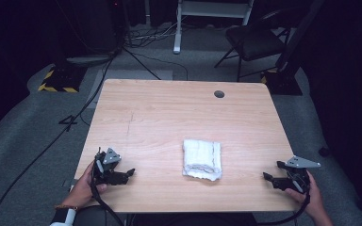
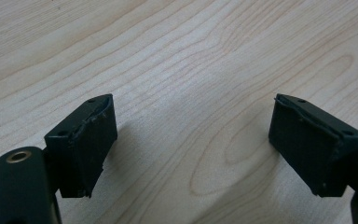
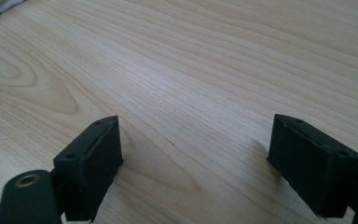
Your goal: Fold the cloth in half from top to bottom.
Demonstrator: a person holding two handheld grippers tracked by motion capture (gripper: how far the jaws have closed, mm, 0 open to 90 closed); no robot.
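Folded towel (image 1: 201, 159) lay mid-counter (image 1: 169, 113); I held left claw (image 1: 131, 172) and right claw (image 1: 267, 177) spread, empty, well apart from it. Folding judged complete; next, withdrawal.

The high view is dim and grainy at its edges, with the floor fading to near black, while the wooden table (image 1: 169, 117) is evenly lit from above. Both gripper views are bright and soft, their black jaws casting blurred shadows on the wood; the near corners fall out of focus
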